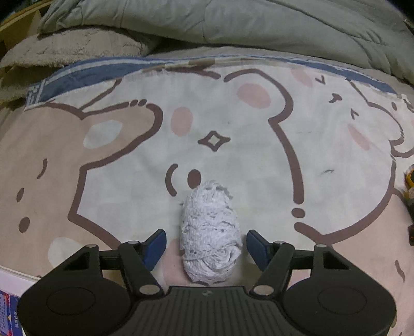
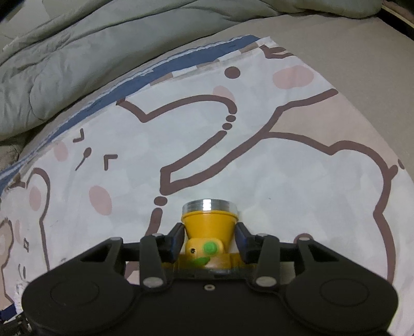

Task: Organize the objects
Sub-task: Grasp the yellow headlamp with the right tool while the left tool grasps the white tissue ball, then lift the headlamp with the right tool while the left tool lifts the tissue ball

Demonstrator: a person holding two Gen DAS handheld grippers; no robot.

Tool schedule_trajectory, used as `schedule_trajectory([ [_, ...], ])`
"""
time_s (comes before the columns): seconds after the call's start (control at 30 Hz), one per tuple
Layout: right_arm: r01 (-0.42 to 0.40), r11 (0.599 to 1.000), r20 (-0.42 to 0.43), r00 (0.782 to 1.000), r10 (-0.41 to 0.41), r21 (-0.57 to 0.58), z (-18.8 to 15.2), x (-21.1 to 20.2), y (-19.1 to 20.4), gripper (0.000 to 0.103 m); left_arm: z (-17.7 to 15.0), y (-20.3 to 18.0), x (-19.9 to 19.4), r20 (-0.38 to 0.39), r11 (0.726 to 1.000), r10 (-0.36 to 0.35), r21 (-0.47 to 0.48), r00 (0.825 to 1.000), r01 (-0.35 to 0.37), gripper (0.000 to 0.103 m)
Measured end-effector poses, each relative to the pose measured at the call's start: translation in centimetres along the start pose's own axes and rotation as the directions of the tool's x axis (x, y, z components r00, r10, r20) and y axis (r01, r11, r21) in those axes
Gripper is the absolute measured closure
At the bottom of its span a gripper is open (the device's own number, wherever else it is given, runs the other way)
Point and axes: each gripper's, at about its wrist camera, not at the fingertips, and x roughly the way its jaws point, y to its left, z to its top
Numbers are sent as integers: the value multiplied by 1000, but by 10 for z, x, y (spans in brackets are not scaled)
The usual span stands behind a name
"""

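The left gripper stands half open astride a fluffy white yarn ball, its blue pads a little clear of it. The right gripper pinches a yellow plastic headlamp with a silver rim. Both things lie on a cartoon-bear sheet covering the bed, with a puffy grey-green quilt heaped beyond the sheet.

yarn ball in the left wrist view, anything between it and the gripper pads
Nothing visible does. The yarn ball lies on the cartoon sheet between the left gripper's blue pads, with a bare gap of sheet on each side.
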Motion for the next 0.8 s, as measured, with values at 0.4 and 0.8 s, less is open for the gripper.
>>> schedule_trajectory([
  [0.4, 15, 980, 15, 1000, -12, -198, -13, -13, 14, 61, 0, 6, -13, 8, 999, -34, -38, 999, 34, 64],
  [0.8, -70, 966, 124, 987, 103, -247, -27, -80, 25, 63, -2, -2, -87, 164, 998, -53, -24, 985, 57, 64],
])
